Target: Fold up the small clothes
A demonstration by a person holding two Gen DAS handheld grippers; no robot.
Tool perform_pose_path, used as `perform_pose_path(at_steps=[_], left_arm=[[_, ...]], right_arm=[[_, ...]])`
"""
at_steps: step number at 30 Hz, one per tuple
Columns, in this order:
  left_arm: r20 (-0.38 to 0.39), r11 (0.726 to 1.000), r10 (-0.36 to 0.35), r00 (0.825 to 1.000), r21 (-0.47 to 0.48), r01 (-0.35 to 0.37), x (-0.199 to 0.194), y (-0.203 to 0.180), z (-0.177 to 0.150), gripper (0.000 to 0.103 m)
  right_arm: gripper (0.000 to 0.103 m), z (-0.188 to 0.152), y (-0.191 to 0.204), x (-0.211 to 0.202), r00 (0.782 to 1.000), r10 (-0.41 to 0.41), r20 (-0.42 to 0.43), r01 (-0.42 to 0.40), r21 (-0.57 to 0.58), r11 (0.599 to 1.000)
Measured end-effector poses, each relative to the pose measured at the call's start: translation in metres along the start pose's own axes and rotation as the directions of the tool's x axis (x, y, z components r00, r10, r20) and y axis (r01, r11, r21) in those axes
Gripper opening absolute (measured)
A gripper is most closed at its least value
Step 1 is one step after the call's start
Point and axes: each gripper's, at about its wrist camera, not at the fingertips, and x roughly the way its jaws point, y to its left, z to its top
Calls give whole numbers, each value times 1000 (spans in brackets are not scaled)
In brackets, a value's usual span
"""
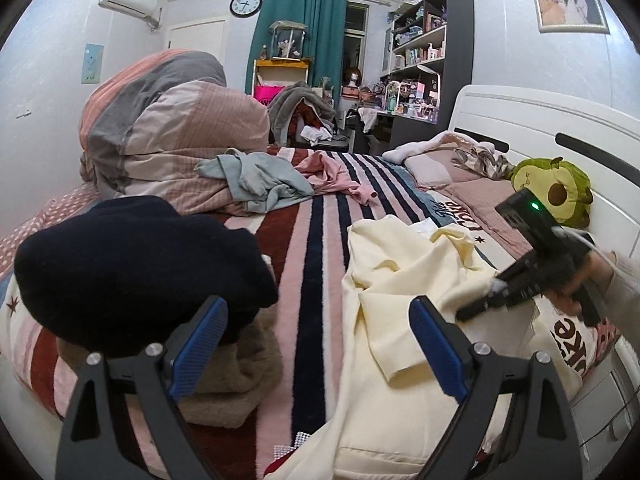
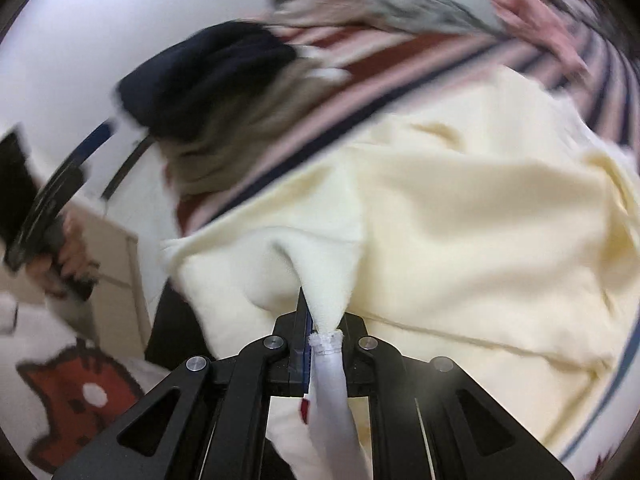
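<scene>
The bed (image 1: 320,216) carries the cream garment (image 1: 400,300), spread beside the dark folded pile (image 1: 132,264). It runs lengthwise away from the right hand-held gripper (image 2: 325,334), which pinches its near edge, tilted steeply down. The left hand-held gripper (image 1: 316,344) hovers wide open and empty beside the garment.

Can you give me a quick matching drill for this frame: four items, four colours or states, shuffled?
Column A:
1. right claw
2. left claw
3. folded garment topping the stack
4. avocado plush

Column B:
a. green
b. open, holding nothing
c. dark navy
d. shut on the cream garment

Pairs: 1-d, 2-b, 3-c, 4-a
</scene>
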Motion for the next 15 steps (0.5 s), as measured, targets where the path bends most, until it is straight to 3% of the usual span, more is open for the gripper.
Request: perform_pose_path(at_steps=[6, 8, 10, 12, 15], left_arm=[[-30, 999, 15, 999, 36, -14, 10, -11, 1, 90], [-38, 999, 17, 999, 40, -16, 15, -13, 2, 90], [-45, 999, 13, 999, 40, -11, 18, -13, 1, 90], [-53, 999, 10, 999, 45, -7, 23, -17, 1, 90], [-62, 999, 3, 998, 54, 0, 27, -21, 0, 90]], right_arm=[[7, -5, -46, -6, 998, -5, -59, 12, 112, 994], [29, -8, -59, -3, 994, -57, -93, 69, 134, 989], [38, -19, -61, -3, 995, -41, -90, 56, 173, 983], [44, -35, -67, -2, 997, -1, -76, 18, 217, 976], [45, -65, -72, -6, 998, 54, -13, -48, 273, 961]])
